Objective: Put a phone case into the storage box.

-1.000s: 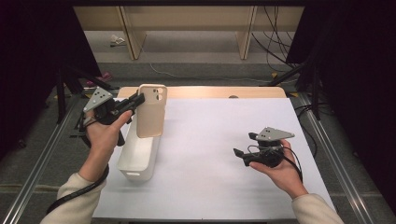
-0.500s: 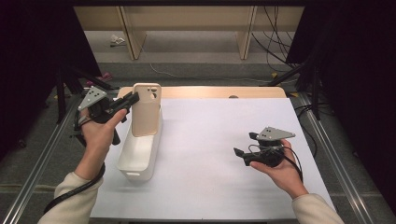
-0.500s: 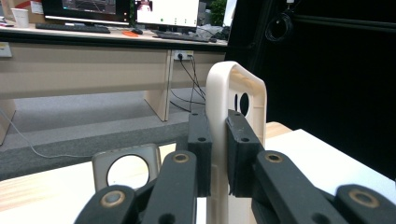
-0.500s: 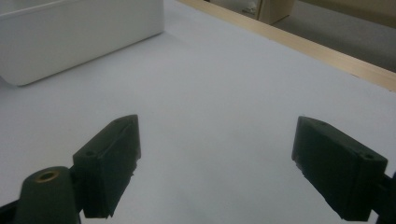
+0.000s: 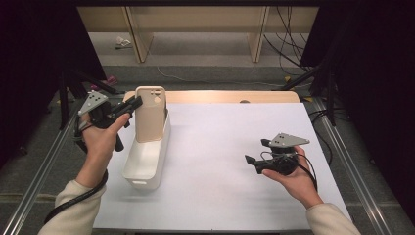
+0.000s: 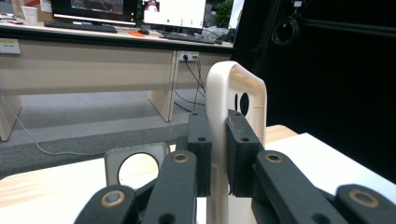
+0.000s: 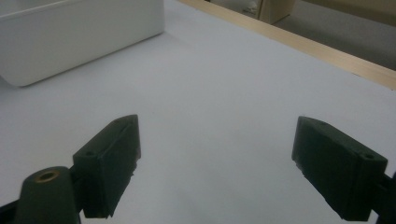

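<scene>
A cream phone case stands upright over the far end of a white bin at the table's left. My left gripper comes in from the left and is shut on the case's edge. In the left gripper view the two black pads pinch the case just below its camera cut-out. My right gripper rests low over the white table at the right, held in a hand, jaws wide apart. The right gripper view shows my right gripper with bare table between its pads and the bin far off.
A white sheet covers the table; a wooden strip shows along its far edge. A second pale case-like piece with a round hole stands low behind my left jaws. Metal rails run along both table sides. Desk legs stand beyond.
The left hand has shifted the case slightly to the left over the bin. The right hand and its gripper have stayed put.
</scene>
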`<state>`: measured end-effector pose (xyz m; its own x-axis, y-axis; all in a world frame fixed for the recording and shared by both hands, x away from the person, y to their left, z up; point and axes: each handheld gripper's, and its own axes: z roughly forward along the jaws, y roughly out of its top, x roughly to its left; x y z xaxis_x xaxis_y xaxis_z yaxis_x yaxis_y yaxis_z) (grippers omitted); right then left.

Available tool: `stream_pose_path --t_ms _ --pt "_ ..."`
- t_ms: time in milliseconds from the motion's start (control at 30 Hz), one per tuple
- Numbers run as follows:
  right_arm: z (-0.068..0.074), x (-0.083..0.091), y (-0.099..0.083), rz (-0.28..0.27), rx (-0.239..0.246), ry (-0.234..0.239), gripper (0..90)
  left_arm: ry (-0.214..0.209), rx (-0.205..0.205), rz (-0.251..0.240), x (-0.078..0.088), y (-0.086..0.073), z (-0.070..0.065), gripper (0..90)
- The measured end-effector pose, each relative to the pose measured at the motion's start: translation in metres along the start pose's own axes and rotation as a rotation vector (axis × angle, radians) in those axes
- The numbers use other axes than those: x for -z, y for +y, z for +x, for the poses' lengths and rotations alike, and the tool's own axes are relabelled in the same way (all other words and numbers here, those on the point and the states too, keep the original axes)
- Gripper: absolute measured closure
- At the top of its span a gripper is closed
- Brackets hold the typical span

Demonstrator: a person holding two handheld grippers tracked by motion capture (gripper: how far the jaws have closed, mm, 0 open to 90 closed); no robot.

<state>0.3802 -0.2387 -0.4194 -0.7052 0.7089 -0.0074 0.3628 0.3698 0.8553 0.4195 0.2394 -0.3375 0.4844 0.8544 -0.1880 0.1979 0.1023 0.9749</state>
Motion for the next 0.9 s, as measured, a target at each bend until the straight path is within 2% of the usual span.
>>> stream_pose_path --t_ms 300,767,900 --pt "0.0 0.0 0.0 0.004 -0.001 0.002 16.2 0.014 -0.022 -0.002 -0.001 -0.001 0.005 81.7" --pt "-0.001 0.0 0.0 0.005 -0.011 -0.004 16.2 -0.013 -0.039 0.014 -0.008 -0.004 0.018 81.7" --pt "-0.001 0.0 0.0 0.002 -0.011 -0.004 16.2 -0.018 -0.031 0.023 -0.011 -0.006 0.021 81.7"
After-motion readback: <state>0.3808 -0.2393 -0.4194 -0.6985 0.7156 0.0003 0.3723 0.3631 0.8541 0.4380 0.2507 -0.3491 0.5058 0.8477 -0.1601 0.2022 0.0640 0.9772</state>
